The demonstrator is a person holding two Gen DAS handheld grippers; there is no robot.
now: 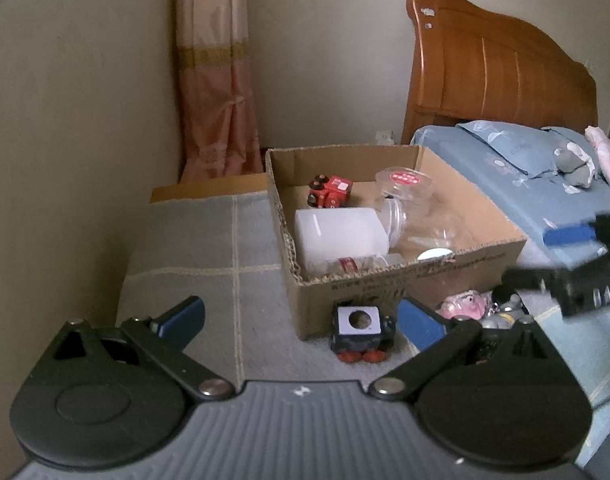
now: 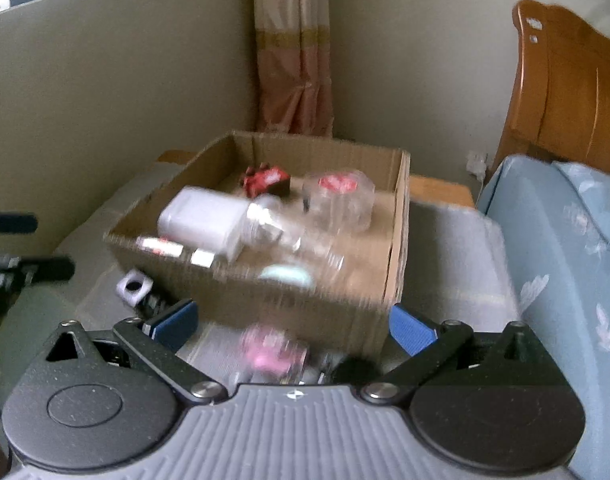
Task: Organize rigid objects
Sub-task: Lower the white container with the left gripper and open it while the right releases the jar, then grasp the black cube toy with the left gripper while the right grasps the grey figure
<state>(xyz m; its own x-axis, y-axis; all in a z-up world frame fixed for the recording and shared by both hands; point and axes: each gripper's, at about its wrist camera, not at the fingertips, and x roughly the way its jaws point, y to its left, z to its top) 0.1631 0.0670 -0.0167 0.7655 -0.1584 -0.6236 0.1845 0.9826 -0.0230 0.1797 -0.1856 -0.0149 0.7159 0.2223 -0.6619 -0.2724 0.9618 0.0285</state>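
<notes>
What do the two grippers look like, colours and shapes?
Both match: the left gripper and right gripper each have a ribbed grey body with a small white mark, two round black discs, black link arms on silver pivots, and fingers padded in blue. No cables or sleeves show.

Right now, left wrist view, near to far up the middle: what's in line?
Dark toy train with red wheels → cardboard box front wall → white plastic jar on its side → red toy vehicle → box back wall.
</notes>
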